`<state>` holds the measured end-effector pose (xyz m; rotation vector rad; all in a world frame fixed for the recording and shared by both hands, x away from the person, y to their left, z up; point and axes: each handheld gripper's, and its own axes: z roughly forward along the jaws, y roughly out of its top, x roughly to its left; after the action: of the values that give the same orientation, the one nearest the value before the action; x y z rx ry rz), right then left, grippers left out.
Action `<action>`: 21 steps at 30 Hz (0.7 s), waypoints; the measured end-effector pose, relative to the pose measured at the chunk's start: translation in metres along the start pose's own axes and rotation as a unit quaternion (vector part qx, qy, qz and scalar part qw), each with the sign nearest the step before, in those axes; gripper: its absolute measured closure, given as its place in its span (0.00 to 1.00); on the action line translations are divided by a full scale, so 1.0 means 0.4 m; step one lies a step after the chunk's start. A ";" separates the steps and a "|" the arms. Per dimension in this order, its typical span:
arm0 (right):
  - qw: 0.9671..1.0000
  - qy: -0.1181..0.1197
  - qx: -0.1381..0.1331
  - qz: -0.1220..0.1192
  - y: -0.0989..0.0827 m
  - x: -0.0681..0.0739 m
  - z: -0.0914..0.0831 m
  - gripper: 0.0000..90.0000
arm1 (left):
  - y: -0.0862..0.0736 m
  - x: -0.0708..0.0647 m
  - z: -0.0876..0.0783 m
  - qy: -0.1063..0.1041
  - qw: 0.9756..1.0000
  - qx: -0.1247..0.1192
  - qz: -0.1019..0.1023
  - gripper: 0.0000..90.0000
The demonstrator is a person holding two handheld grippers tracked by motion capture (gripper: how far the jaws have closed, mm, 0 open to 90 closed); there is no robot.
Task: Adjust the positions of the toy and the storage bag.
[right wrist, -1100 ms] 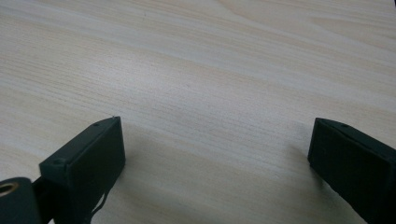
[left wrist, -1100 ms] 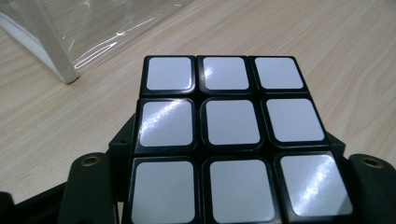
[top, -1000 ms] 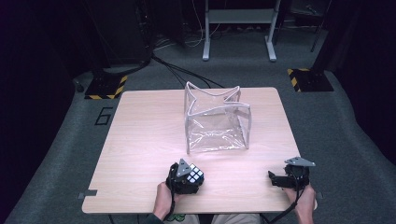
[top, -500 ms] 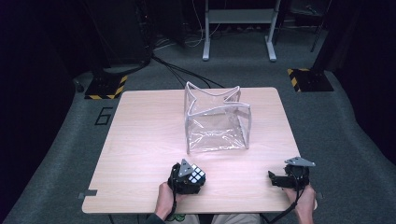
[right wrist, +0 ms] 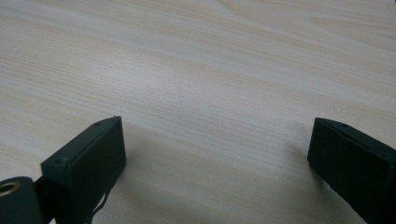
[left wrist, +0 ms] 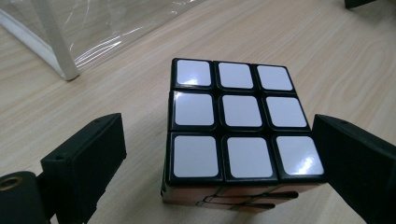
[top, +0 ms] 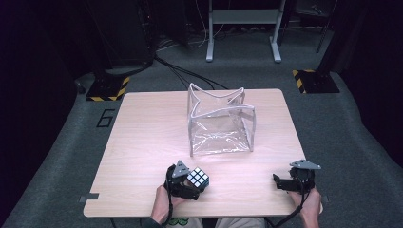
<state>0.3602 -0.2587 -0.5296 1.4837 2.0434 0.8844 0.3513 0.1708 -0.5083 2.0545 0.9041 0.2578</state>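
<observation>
**Left tongs let go of the puzzle cube**

I see the left gripper (left wrist: pixel 219 154) standing wide now. Its jaws have just been opening, and the Rubik's cube (left wrist: pixel 236 135) sits between them on the wooden table (left wrist: pixel 355 60), white face up. In the left gripper view there is a clear gap between the cube and the jaw on the left of that view; the other jaw stands right at the cube's edge, and I cannot tell whether it touches. I judge the cube is released and resting on its own, so the setting-down step looks finished, or a fresh grip is about to be taken.

From the high view, the left gripper (top: pixel 186 183) is at the near table edge, with the cube (top: pixel 197 178) at its tip. The clear plastic pouch (top: pixel 221 124) stands open ahead of the tongs, well apart from them.

The right gripper (right wrist: pixel 215 154) is also wide, with bare wood between its jaws. In the high view it (top: pixel 280 183) rests off to the cube's right, well apart from it.

Compared with the earlier high views, cube, pouch and both hands sit in the same places; the opened left jaws are the one change.
</observation>
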 end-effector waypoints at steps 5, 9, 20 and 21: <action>1.000 0.000 0.000 0.000 0.000 0.000 0.000 0.04 | 0.010 0.009 -0.021 0.005 1.000 -0.001 0.001 0.04; 1.000 0.000 0.000 0.000 0.000 0.000 0.000 0.04 | 0.017 0.023 -0.031 0.015 1.000 0.007 0.001 0.02; 1.000 0.000 0.000 0.000 0.000 0.000 0.000 0.04 | 0.038 0.035 -0.069 -0.011 1.000 -0.013 -0.010 0.01; 1.000 0.000 0.000 0.000 0.000 0.000 0.000 0.04 | 0.042 0.036 -0.073 -0.012 1.000 -0.015 -0.012 0.01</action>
<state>0.3602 -0.2587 -0.5296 1.4840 2.0443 0.8841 0.3561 0.1927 -0.4793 2.0137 0.9046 0.2308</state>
